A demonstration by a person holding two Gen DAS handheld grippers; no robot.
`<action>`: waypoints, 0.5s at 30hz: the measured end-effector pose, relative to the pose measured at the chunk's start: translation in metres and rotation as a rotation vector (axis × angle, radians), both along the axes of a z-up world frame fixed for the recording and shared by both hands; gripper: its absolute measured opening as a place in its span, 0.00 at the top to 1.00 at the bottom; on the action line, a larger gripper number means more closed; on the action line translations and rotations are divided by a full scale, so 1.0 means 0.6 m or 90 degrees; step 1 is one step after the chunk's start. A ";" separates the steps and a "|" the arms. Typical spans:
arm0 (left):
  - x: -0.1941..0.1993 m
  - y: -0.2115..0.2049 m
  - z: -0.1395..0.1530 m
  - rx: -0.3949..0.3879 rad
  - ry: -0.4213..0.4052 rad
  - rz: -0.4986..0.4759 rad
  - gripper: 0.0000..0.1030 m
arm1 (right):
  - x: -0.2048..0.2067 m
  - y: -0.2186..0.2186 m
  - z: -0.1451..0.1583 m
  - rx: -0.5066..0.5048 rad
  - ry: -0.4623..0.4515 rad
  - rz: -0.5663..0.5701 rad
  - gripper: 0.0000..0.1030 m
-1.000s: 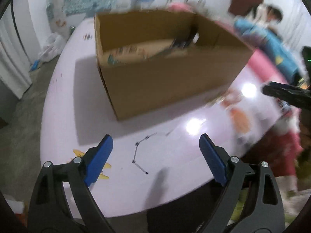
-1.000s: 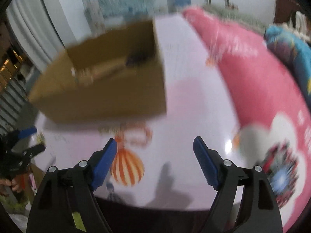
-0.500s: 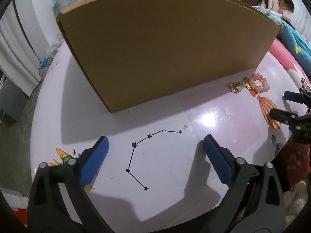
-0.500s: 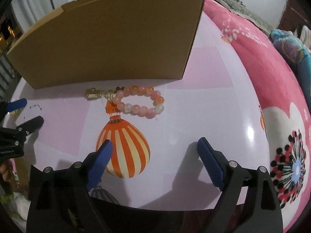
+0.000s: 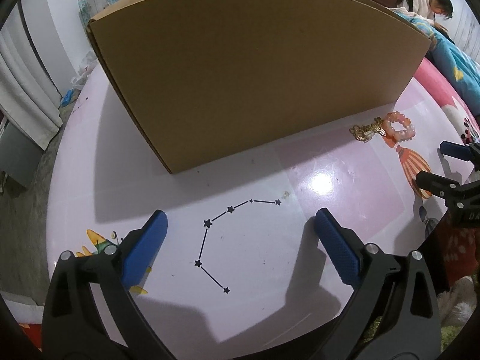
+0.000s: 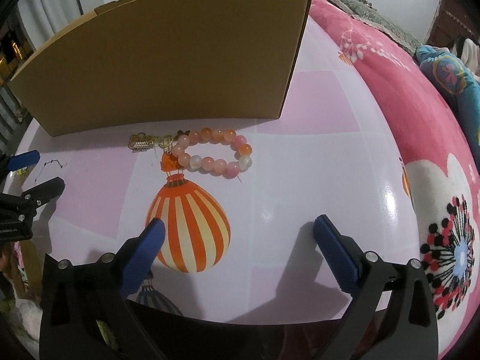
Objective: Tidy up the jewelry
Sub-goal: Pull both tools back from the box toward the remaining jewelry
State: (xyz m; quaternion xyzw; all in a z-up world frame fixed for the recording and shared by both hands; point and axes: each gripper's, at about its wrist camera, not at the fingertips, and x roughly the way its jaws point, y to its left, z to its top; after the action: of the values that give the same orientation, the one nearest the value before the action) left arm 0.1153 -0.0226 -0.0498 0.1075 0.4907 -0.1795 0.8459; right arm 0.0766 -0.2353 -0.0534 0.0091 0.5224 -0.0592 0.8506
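Observation:
A pink and orange bead bracelet (image 6: pixel 214 153) with a gold charm cluster (image 6: pixel 144 144) lies on the pink table just in front of a brown cardboard box (image 6: pixel 168 60). It also shows at the right of the left wrist view (image 5: pixel 399 127), with the box (image 5: pixel 255 69) behind it. My right gripper (image 6: pixel 238 225) is open and empty, low over the table, short of the bracelet. My left gripper (image 5: pixel 240 219) is open and empty over a printed star line, left of the bracelet. The box's inside is hidden.
The round table (image 5: pixel 270 240) has printed pictures, among them an orange striped balloon (image 6: pixel 189 225). A pink blanket (image 6: pixel 405 90) lies to the right. A person (image 5: pixel 432 3) sits at the far right. The table's front edge is just under both grippers.
Both grippers dropped lower and closer to the table over the last second, so the box's inside went out of view. Since half a second ago they have barely moved.

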 end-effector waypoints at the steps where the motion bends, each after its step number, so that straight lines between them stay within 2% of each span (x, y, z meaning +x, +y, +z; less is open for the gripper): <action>1: 0.001 0.000 0.000 0.000 0.000 0.000 0.07 | -0.001 0.000 0.000 0.001 0.001 0.003 0.06; 7: -0.004 0.002 0.000 -0.005 -0.010 0.000 0.07 | -0.009 0.003 0.006 -0.001 -0.001 0.029 0.06; 10: -0.007 0.003 -0.001 -0.005 -0.013 0.000 0.07 | -0.016 -0.004 0.020 -0.001 -0.019 0.016 0.06; 15: -0.012 0.006 -0.003 -0.007 -0.020 -0.001 0.07 | -0.025 -0.026 0.049 0.066 -0.067 0.006 0.06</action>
State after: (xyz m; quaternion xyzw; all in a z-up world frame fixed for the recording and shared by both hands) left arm 0.1079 -0.0190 -0.0517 0.1058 0.4762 -0.1814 0.8539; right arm 0.0617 -0.2507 -0.0239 0.0538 0.4795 -0.0272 0.8755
